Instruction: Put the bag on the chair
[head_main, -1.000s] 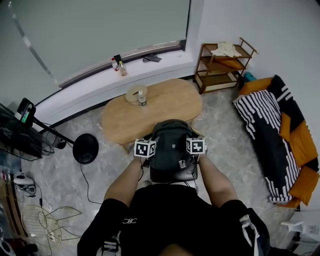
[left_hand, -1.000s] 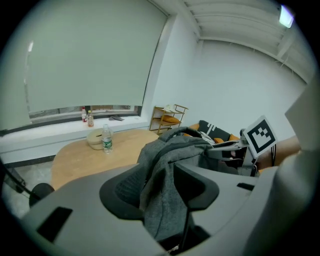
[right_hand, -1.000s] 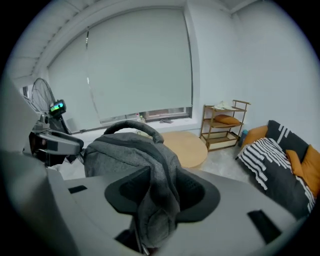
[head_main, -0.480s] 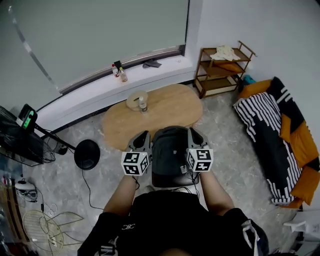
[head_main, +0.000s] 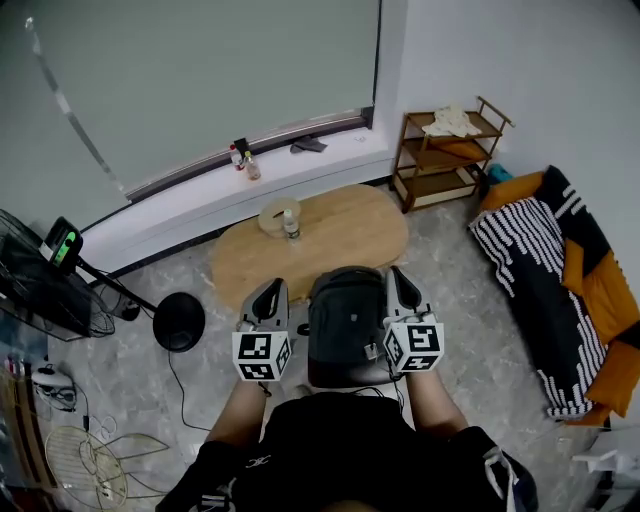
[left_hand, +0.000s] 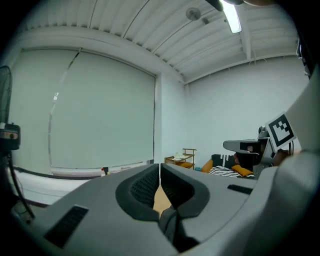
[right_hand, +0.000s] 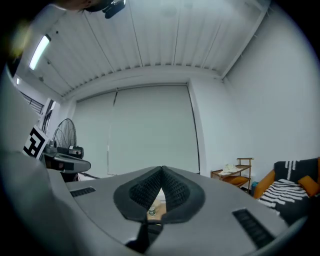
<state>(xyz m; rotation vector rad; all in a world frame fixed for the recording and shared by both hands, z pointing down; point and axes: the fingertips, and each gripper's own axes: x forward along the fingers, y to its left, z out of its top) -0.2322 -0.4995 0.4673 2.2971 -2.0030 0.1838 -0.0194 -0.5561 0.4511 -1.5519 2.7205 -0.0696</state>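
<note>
Grey marbled floor (head_main: 470, 300) fills the room below a wide blinded window (head_main: 200, 80); an oval wooden bench (head_main: 340, 235) stands near the window sill and carries a small bottle (head_main: 291, 222) beside a round roll (head_main: 275, 212). A wooden shelf unit (head_main: 450, 150) stands in the corner on the right; a sofa with a black-and-white striped cover (head_main: 545, 280) lies along the right wall; a fan (head_main: 40, 295) stands at the left edge.

Bag (head_main: 347, 320): dark, lying on the chair (head_main: 335, 384), which it covers almost entirely; position just in front of the person, at the near edge of the bench.

Left claw (head_main: 270, 291): beside the left flank of the bag, apart from it; in the left gripper view its pads (left_hand: 145, 187) meet along a thin line with nothing between them; fully closed and empty.

Right claw (head_main: 400, 279): just beside the right flank of the bag; in the right gripper view its pads (right_hand: 145, 190) meet at the tip with nothing clamped; fully closed and empty.
</note>
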